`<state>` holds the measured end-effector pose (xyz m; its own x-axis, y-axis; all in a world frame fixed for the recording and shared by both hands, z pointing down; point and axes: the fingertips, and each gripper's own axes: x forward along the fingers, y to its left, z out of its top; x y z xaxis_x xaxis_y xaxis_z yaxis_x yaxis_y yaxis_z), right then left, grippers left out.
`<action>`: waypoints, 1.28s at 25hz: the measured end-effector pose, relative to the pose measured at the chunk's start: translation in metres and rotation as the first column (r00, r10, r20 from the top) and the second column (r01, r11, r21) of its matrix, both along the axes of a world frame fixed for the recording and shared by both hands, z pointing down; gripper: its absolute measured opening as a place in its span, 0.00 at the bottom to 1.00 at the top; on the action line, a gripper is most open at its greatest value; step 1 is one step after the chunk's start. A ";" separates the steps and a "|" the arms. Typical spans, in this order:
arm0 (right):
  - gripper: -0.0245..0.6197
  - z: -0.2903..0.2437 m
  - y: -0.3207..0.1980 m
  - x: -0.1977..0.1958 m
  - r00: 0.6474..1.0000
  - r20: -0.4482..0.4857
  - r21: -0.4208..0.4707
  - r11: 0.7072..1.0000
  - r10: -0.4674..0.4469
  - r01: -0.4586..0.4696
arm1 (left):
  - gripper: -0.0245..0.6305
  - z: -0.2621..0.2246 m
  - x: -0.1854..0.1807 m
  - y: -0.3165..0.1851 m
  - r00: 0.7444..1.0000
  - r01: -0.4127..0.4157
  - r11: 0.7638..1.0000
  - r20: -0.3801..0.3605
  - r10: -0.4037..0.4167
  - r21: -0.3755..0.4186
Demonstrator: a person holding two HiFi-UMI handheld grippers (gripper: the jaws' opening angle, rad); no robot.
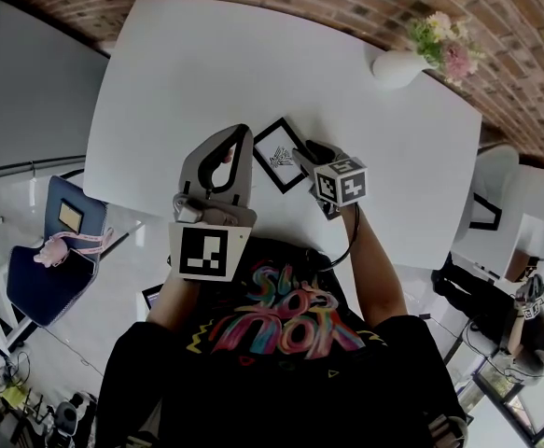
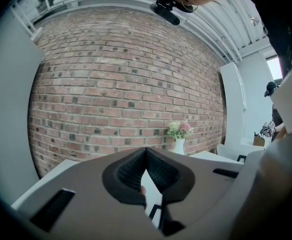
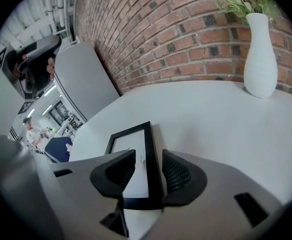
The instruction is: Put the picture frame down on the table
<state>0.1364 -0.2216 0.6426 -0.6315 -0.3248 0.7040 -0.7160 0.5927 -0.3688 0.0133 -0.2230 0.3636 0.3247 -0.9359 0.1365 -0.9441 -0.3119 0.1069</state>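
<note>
Nearest me, my right gripper (image 3: 148, 159) clamps its jaws on one rail of the thin black rectangular picture frame (image 3: 130, 141), low over or on the white worktop (image 3: 201, 109). I judge the frame light, stiff and breakable, best held by that rail. My left gripper (image 2: 146, 151) has its jaws closed, empty.

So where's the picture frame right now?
In the head view, the black rectangular picture frame is at the white table's near edge, held in the right gripper's fingers, beside the left gripper.
</note>
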 end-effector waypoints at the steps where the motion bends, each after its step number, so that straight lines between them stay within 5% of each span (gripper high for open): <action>1: 0.30 0.000 0.000 0.000 1.000 0.001 -0.002 1.000 0.003 -0.003 | 0.07 0.000 -0.001 0.000 1.000 0.001 1.000 0.000 -0.001 0.000; 14: 0.30 -0.009 -0.007 0.008 0.998 -0.009 0.018 0.998 0.055 -0.055 | 0.07 -0.003 -0.005 -0.002 1.000 -0.001 1.000 0.002 0.001 0.008; 21: 0.30 -0.055 -0.022 0.012 0.998 -0.017 0.180 0.982 0.064 -0.060 | 0.07 -0.012 -0.008 0.000 1.000 -0.011 1.000 0.002 0.011 0.026; 25: 0.29 -0.116 -0.032 0.018 0.997 -0.015 0.336 0.940 0.076 -0.066 | 0.07 -0.021 -0.005 0.003 0.999 -0.035 0.999 0.002 0.035 0.041; 32: 0.21 -0.242 -0.029 0.027 0.991 0.067 0.586 0.799 0.119 -0.136 | 0.07 -0.034 0.007 0.010 0.995 -0.098 0.994 0.037 0.096 0.051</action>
<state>0.1631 -0.2509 0.4002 -0.5700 -0.7499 0.3357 -0.7958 0.6056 0.0015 0.0200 -0.2127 0.3291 0.4104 -0.9064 0.1000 -0.9118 -0.4067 0.0558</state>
